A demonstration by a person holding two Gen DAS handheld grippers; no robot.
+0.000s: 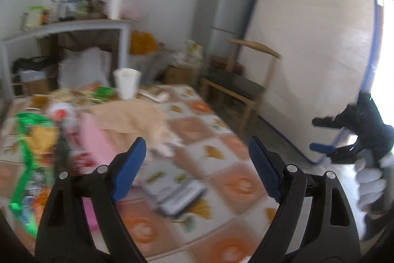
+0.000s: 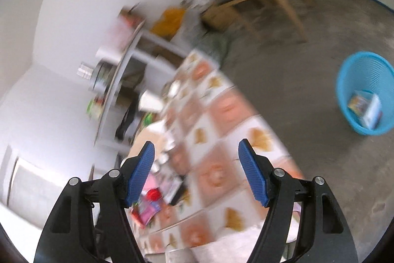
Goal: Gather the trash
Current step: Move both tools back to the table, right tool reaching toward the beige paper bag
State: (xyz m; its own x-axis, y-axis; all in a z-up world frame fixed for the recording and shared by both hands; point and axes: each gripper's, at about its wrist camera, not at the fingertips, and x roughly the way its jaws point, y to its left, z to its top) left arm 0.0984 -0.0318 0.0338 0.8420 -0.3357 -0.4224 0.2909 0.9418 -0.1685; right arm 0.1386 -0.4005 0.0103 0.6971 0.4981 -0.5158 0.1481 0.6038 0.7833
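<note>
Tongs: left tongs apart, empty; right tongs apart, empty | wrappers (blurred) littering bench | paper cup farther back | blue basket on floor, holding small box

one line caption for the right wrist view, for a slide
Empty right gripper above the littered table, with a blue basket holding a box on the floor.

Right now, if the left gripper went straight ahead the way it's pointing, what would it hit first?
Probably the patterned tablecloth: the left gripper points slightly downward over the table, jaws open with nothing between them. The beige paper bag sits just left of that line. Blur makes depth uncertain.
</note>
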